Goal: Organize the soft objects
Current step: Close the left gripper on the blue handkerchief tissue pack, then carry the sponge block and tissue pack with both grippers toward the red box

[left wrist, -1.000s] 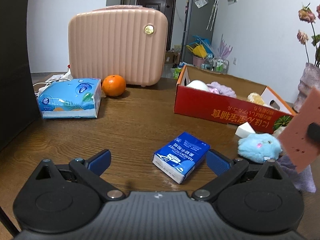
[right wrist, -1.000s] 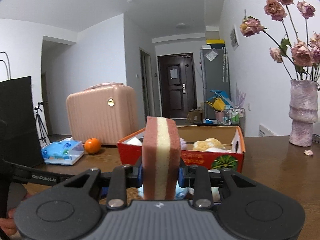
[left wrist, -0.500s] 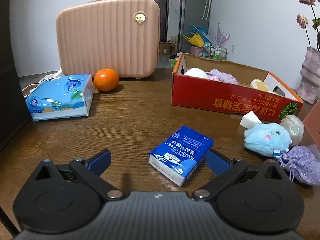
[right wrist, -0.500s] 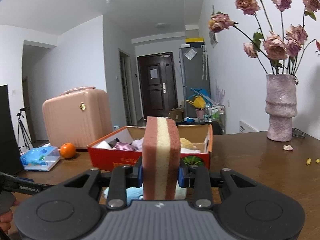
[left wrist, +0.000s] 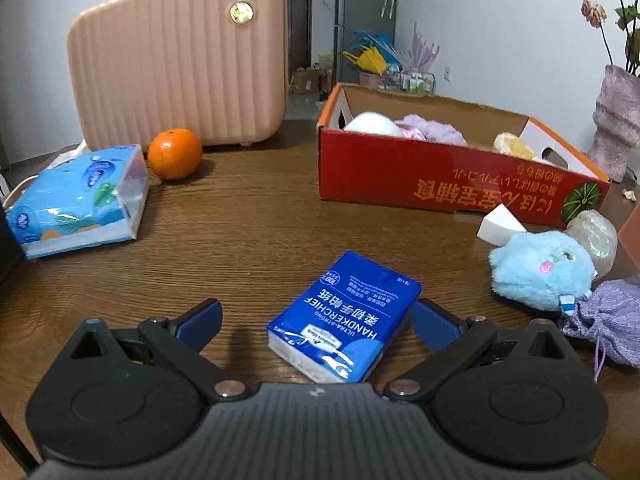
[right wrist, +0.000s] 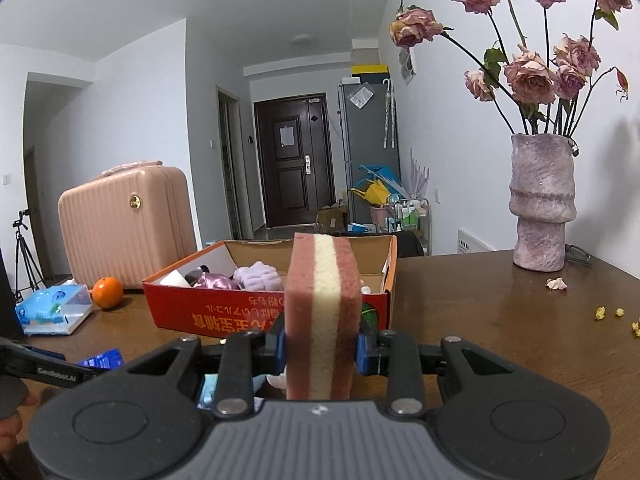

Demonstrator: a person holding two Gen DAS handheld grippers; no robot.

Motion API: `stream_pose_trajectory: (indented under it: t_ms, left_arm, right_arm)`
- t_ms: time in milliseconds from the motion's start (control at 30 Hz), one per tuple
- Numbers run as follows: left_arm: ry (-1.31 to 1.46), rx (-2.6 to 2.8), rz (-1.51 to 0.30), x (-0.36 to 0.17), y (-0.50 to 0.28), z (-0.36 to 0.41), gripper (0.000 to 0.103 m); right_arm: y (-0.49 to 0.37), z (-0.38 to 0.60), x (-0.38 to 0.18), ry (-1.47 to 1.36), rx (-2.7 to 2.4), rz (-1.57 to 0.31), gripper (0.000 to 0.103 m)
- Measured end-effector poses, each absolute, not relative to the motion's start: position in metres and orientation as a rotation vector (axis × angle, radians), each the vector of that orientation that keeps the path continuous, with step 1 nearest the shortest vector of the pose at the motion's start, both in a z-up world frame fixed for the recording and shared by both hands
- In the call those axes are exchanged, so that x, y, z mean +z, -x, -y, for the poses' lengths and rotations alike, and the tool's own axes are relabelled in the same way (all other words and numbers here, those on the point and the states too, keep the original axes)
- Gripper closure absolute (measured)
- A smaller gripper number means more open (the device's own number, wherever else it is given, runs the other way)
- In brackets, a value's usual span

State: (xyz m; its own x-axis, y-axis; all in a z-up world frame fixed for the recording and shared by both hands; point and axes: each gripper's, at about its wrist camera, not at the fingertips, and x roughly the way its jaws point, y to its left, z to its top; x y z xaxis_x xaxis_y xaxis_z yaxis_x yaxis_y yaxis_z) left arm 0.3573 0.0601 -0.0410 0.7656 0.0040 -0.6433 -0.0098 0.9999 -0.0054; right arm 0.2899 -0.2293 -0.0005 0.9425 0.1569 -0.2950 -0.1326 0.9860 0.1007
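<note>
**Sponge gripped on the right, tissue pack between spread fingers on the left**

Only the right wrist view shows the right gripper (right wrist: 320,350) pinching the upright pink-and-cream sponge (right wrist: 322,316) at lower centre, in front of the red box (right wrist: 224,314). Only the left wrist view shows the left gripper (left wrist: 316,320) with fingers spread wide around the blue handkerchief pack (left wrist: 346,316) lying on the table (left wrist: 248,232), pads apart from it. At its right edge sit the blue plush toy (left wrist: 540,270) and purple pouch (left wrist: 612,320), the pouch cut off. The box's contents are partly hidden behind its wall.
</note>
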Motion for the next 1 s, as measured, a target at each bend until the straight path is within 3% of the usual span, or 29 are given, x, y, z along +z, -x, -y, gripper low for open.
stream_pose_trajectory:
  t_ms: [233, 300, 433, 600, 1000]
  left_arm:
    - [0.006, 0.004, -0.707, -0.045, -0.365, -0.061, 0.000]
    - [-0.008, 0.007, -0.701, -0.046, -0.365, -0.059, 0.005]
    - [-0.013, -0.034, -0.697, -0.045, -0.364, -0.056, 0.034]
    - [-0.030, -0.036, -0.682, -0.045, -0.361, -0.054, 0.048]
    - [-0.025, 0.025, -0.618, -0.035, -0.344, -0.053, 0.051]
  right_arm:
    - [-0.292, 0.226, -0.005, -0.070, 0.144, -0.320, 0.073]
    - [-0.292, 0.225, -0.005, -0.066, 0.145, -0.322, 0.073]
    - [-0.292, 0.225, -0.006, -0.064, 0.143, -0.322, 0.073]
    - [-0.293, 0.223, -0.007, -0.051, 0.141, -0.326, 0.073]
    - [-0.292, 0.223, -0.007, -0.047, 0.143, -0.320, 0.073]
